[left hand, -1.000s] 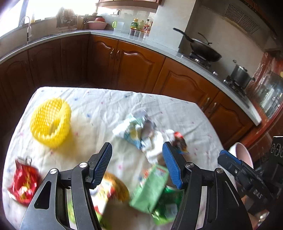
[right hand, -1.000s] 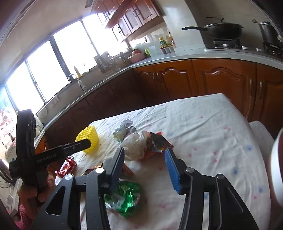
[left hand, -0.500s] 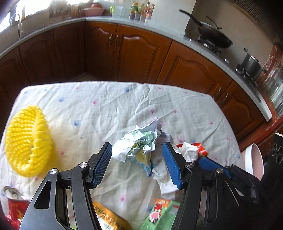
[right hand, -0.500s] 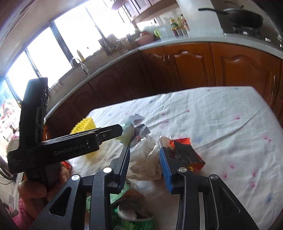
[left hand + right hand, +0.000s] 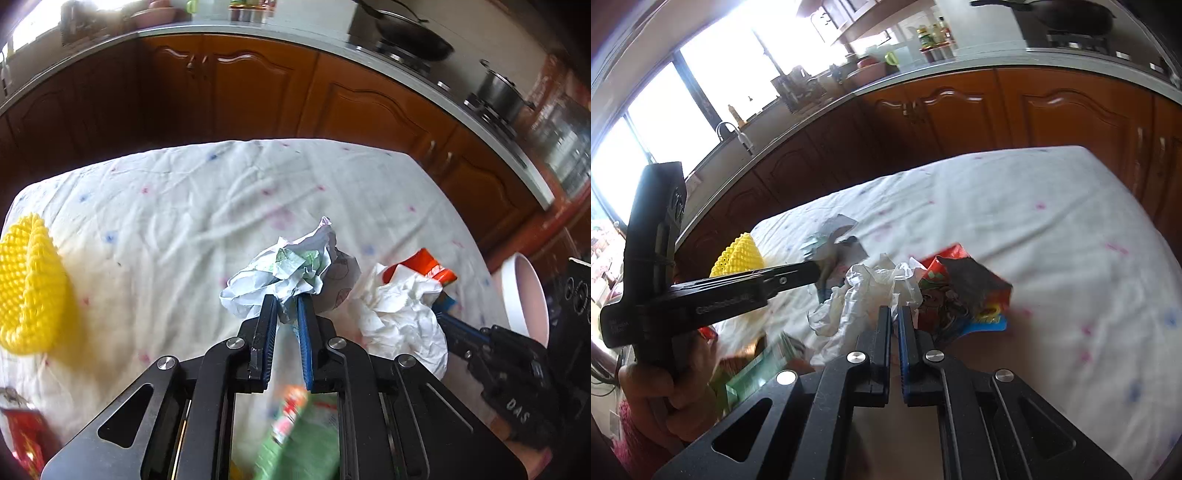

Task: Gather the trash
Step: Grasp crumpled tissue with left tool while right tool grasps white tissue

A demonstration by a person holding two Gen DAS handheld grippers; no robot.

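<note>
On the spotted tablecloth (image 5: 229, 192) lies a heap of trash. My left gripper (image 5: 287, 301) is shut on a crumpled green-and-white paper wrapper (image 5: 280, 273), pinching its near edge. From the right wrist view the same gripper (image 5: 820, 271) reaches in from the left, a hand around its handle. My right gripper (image 5: 894, 310) is shut on the near edge of a crumpled white tissue (image 5: 864, 291), which also shows in the left wrist view (image 5: 402, 314). A red snack wrapper (image 5: 960, 291) lies against the tissue's right side.
A yellow foam net (image 5: 29, 291) sits at the table's left. A green carton (image 5: 299, 432) lies blurred under my left gripper, and a red bag (image 5: 22, 432) is at the near left corner. A pink-rimmed bin (image 5: 524, 295) stands off the right edge. Wooden cabinets (image 5: 258, 85) line the back.
Both grippers moved forward and down onto the heap and went from open to shut, the left on the paper wrapper, the right on the white tissue.
</note>
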